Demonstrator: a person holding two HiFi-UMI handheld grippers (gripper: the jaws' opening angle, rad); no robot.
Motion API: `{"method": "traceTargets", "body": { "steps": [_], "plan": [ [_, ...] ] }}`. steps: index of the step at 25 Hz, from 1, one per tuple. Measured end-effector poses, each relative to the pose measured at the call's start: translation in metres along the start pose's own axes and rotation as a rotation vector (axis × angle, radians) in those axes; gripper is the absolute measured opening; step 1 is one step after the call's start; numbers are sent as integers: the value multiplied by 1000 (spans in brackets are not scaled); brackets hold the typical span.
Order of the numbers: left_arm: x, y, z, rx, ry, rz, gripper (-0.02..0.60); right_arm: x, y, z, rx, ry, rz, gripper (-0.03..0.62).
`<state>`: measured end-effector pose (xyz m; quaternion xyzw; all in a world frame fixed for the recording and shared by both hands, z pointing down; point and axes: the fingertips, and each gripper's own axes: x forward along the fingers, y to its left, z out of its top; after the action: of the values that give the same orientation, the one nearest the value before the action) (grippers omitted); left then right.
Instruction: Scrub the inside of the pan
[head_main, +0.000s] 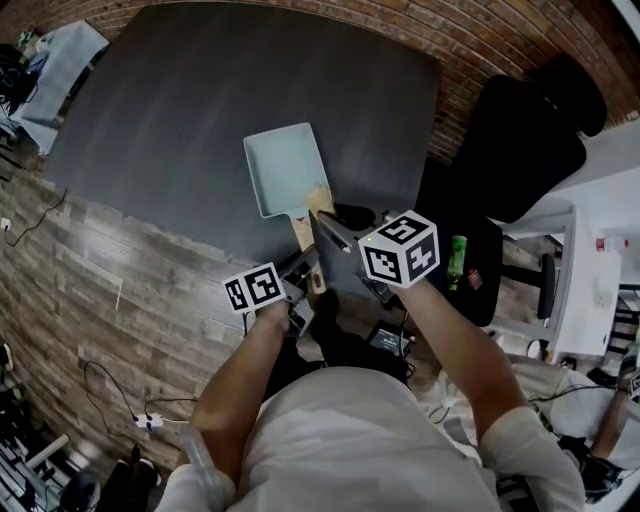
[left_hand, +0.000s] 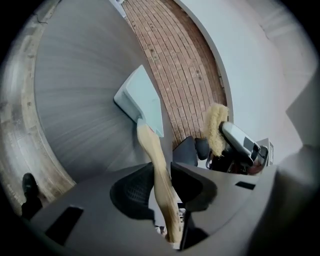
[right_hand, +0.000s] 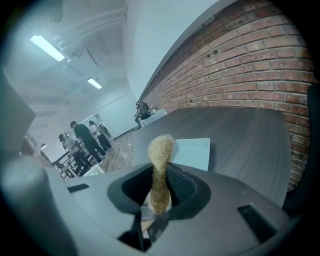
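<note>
Lengthwise toward person (head_main: 340, 440), pan (head_main: 285, 168) handle (left_hand: 150, 145) clamped by left gripper (left_hand: 161, 175), right gripper (right_hand: 159, 175) clutching brush (right_hand: 161, 149).

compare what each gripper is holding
The left gripper grips the smooth wooden handle of the pan; the right gripper grips a fuzzy tan brush. The handle is fixed to the pan lying on the table; the brush is a separate tool. Both sit between closed jaws.

We are seeing the right gripper (right_hand: 159, 186) clamping a tan fibrous scrubber (right_hand: 161, 149) between its jaws, tuft pointing upward. Beyond it, the pale rectangular pan (right_hand: 194, 153) is lying on the dark grey table (right_hand: 245, 137). A brick wall (right_hand: 240, 65) is running along the right; people (right_hand: 84, 139) are standing far left.
</note>
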<state>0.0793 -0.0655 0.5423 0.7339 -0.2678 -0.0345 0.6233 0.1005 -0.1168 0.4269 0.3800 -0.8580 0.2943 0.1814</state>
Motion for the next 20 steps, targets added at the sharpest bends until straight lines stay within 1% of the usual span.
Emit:
{"method": "traceTargets", "body": {
  "steps": [3,7,12,16,20],
  "plan": [
    [-4,-2,-15,-11,7,6,106,7,-3,1,-24,16,-3,86],
    [-10,-5,-37,-21,36,5,106,17,-11,0,-70,49,-15,86],
    [-17,-5,-50,-27,66,0,106,37,-16,-4,-144,108,-25,86],
    [-21,-6,-59,-34,86,-5,106,55,-22,-7,-240,164,-44,86],
    [-25,-6,-65,-32,101,-5,106,74,-32,-10,-373,222,-90,86]
  ]
}}
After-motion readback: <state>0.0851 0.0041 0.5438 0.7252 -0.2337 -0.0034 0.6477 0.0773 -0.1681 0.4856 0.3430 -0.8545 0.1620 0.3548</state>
